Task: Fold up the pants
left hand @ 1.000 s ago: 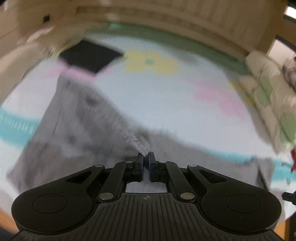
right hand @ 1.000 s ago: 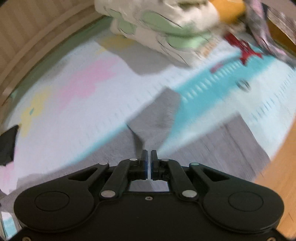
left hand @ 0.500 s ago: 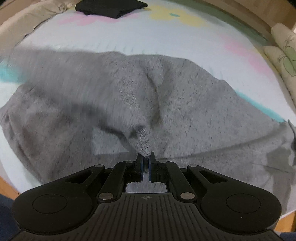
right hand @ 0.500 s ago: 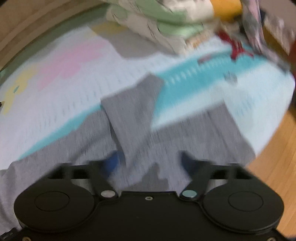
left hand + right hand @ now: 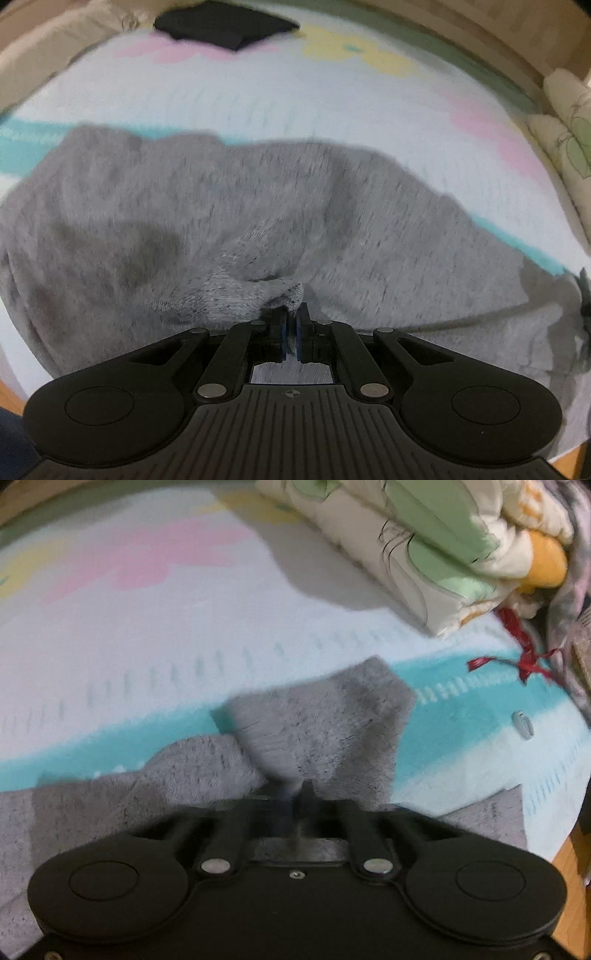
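Observation:
The grey knit pants (image 5: 258,206) lie spread across a pale patterned bed cover (image 5: 295,92). My left gripper (image 5: 290,314) is shut on a bunched edge of the pants, low over the cloth. In the right wrist view my right gripper (image 5: 295,794) is blurred but its fingers stand close together on a grey pant corner (image 5: 325,716), which fans out ahead over the teal stripe (image 5: 443,720).
A folded black garment (image 5: 225,26) lies at the far edge of the bed. Stacked green-and-cream quilts (image 5: 424,546) and a red ribbon (image 5: 524,661) sit at the right. The wooden bed edge (image 5: 576,867) runs at the lower right.
My left gripper carried the pants edge down and forward onto the spread cloth. My right gripper opened half a second ago and is closed again on the grey corner.

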Motion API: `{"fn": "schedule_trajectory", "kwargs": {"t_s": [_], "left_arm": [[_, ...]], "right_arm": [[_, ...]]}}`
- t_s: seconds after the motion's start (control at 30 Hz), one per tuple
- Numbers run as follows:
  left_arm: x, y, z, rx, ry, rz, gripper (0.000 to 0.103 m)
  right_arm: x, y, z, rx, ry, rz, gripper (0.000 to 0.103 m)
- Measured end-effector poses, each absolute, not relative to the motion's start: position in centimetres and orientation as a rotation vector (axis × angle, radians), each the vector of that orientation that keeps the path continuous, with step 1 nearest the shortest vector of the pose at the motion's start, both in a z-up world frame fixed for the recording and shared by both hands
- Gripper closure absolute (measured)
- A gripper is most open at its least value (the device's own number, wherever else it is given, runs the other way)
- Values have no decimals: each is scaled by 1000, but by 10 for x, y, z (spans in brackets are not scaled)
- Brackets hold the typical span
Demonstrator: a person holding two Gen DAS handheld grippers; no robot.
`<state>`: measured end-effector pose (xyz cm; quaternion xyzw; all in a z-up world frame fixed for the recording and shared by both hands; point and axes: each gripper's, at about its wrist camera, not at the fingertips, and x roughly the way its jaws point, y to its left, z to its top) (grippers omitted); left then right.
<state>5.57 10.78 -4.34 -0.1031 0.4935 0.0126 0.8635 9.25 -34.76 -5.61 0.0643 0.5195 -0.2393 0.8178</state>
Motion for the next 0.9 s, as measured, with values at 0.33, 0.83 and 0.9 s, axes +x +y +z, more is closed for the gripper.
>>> {"fn": "schedule_trajectory", "kwargs": {"t_s": [0.33,0.83,0.9], "left_arm": [[22,111,46,-160,794,-57,99],[30,116,-45,-170,1107,-71,99],[27,116,-38,-170,1083,-78,99]], "right_arm": [[-3,-428,58,486,892,-557,96],[-66,-490,-26,671,1192,-649,97],[-68,-492,-25,691,1184,-648,97]]}}
